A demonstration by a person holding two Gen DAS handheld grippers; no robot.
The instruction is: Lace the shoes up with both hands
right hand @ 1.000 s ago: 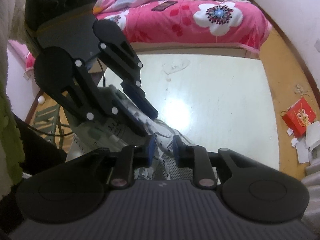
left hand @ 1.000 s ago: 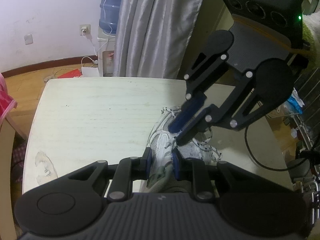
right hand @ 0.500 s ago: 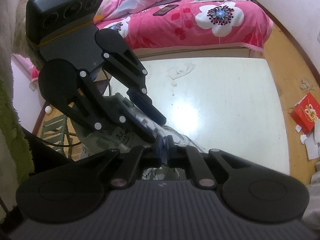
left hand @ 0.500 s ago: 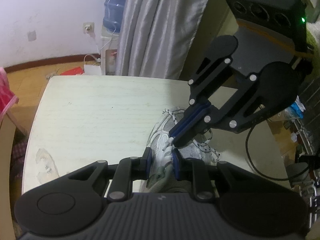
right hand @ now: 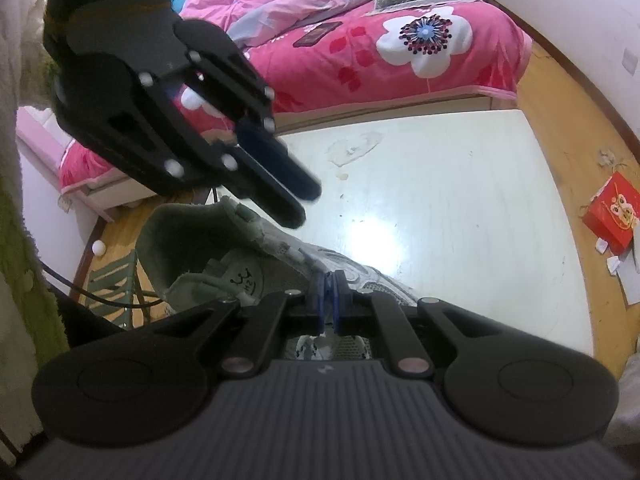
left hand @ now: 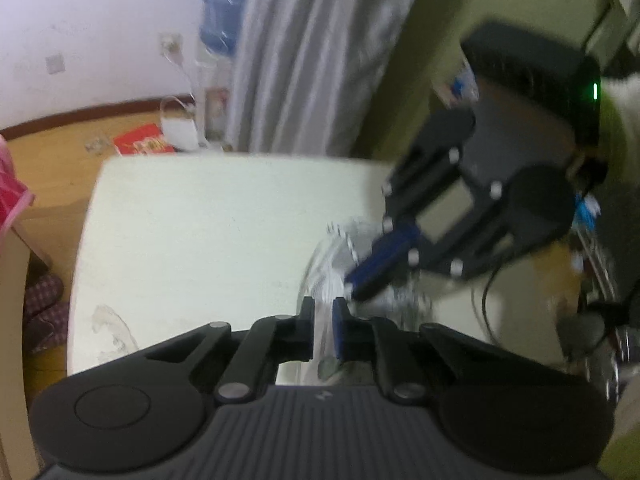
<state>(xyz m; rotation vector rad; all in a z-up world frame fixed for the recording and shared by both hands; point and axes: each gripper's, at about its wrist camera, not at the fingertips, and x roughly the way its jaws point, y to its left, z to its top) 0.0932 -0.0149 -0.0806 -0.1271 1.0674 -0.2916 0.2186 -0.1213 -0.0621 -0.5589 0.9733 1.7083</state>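
Both grippers had closed since a second earlier: the right gripper (right hand: 328, 300) went from a gap to pads pressed together, and the left gripper (left hand: 323, 324) was narrowing its jaws as this was taken. Left view was motion-blurred, so whether its pads already pinched anything could not be told; something pale, shoe or lace, sat between them. Right pads looked squeezed on a thin bit at the shoe's (right hand: 224, 264) lacing, probably a lace, though the lace itself was too small to confirm. Shoe lay on the white table (right hand: 460, 208) near the person's edge, tongue pulled up and open, likely so the eyelets stayed reachable. Grippers pointed steeply down from opposite sides, tips near each other over the lacing, which suited one side holding while the other pulled. Bed (right hand: 380, 52) behind the table, curtain (left hand: 304, 48) in the left view, red box (right hand: 612, 212) on the floor.
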